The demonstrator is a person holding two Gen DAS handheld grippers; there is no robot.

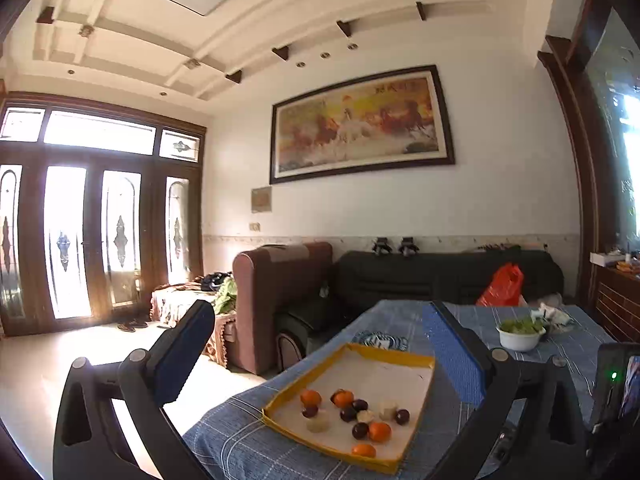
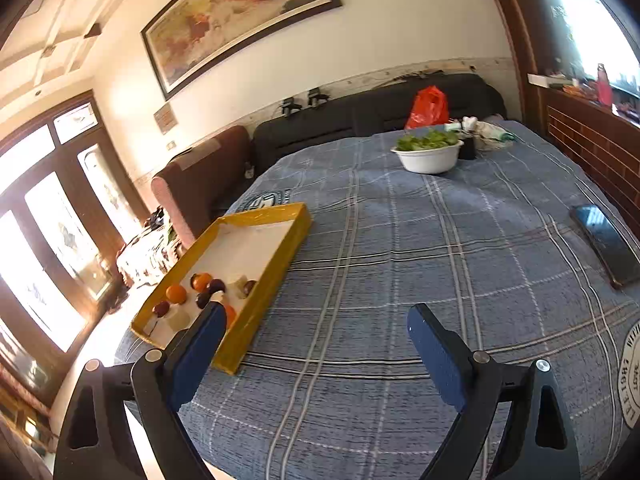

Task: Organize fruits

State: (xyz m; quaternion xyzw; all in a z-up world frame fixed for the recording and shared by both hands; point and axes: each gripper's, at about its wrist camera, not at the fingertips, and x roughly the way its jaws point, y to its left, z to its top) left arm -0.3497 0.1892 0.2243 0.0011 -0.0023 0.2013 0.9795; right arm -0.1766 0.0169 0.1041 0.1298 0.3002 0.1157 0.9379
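A shallow yellow tray (image 1: 384, 350) lies on the blue checked cloth and also shows in the right wrist view (image 2: 298, 222). In it lie several small oranges (image 1: 379, 431), dark plums (image 1: 360, 430) and pale round fruits (image 1: 318, 424), bunched at its near end; they also show in the right wrist view, oranges (image 2: 176, 293) and plums (image 2: 203, 299). My left gripper (image 1: 318, 340) is open and empty, held above the tray. My right gripper (image 2: 318, 322) is open and empty, above the cloth just right of the tray.
A white bowl of green fruit (image 2: 429, 156) stands at the far side of the cloth (image 2: 400, 280). A dark phone (image 2: 606, 244) lies at the right. A red bag (image 2: 427, 107) sits on the black sofa behind. A brown armchair (image 1: 280, 300) stands left.
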